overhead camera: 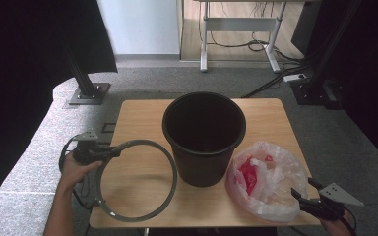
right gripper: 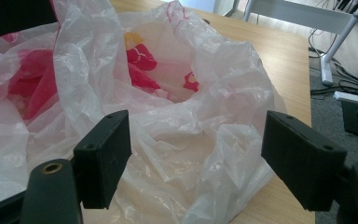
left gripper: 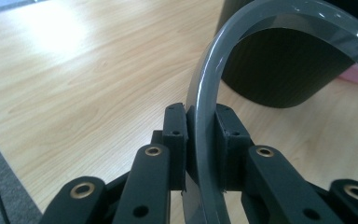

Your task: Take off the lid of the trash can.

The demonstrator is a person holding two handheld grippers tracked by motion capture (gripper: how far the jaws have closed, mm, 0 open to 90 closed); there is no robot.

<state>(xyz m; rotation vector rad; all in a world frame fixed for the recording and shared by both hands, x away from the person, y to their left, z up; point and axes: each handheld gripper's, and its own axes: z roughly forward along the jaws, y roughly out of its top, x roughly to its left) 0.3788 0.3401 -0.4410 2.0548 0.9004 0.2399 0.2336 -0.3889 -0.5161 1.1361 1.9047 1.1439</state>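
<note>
Grey ring point(left gripper: 205, 93) — between clamped jaws

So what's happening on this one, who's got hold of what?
A person at a wooden table works a gripper in each hand. The left gripper is shut on a grey ring, which lies beside a black bucket standing upright mid-table. The right gripper has its jaws open at the edge of a crumpled plastic bag, clear with red print, to the bucket's right. The bucket has no bag in it yet.
</note>
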